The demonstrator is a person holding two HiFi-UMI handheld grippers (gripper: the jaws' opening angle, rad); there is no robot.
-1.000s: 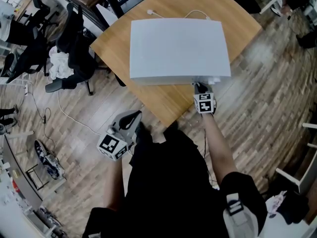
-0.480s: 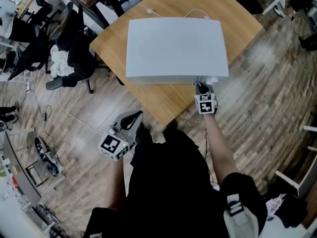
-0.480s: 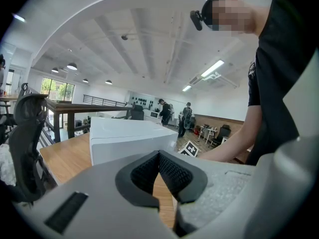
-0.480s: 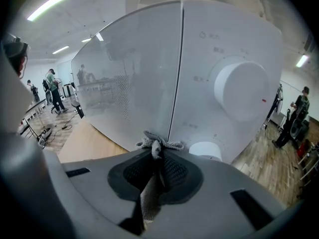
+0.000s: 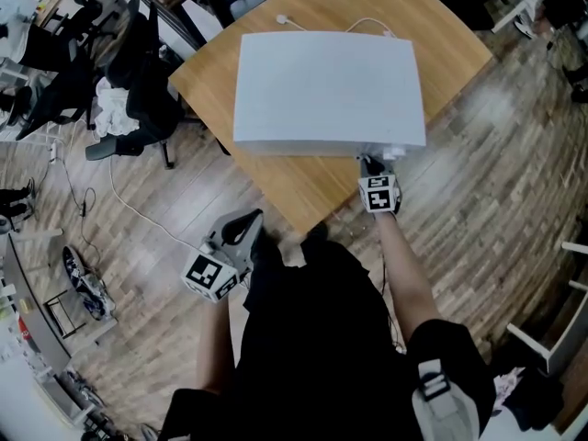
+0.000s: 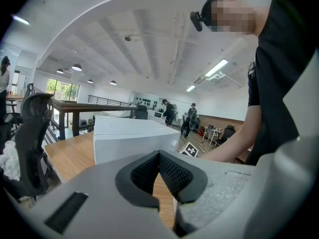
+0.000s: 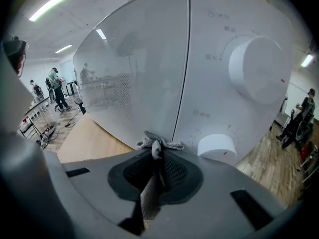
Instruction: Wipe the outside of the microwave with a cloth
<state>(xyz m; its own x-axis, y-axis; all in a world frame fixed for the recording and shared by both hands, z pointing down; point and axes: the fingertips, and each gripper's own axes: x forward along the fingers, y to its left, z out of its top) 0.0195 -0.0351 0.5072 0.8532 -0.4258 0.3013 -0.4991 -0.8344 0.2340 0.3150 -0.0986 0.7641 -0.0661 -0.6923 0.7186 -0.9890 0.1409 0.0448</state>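
White, the microwave (image 5: 326,85) sits in the middle of the wooden table (image 5: 303,191), its front towards the person. The right tool (image 7: 158,156) is clamped on a grey knit cloth (image 7: 157,144), whose bunched tip lies at the front low down, by the seam between door and control panel. To wipe well, press the cloth flatter and sweep in overlapping strokes, skirting the knobs (image 7: 259,68). The left tool (image 6: 159,156) hangs off the table, jaws together, empty.

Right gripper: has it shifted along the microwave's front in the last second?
No: the right gripper, shut on the cloth, stays by the microwave's front right corner.
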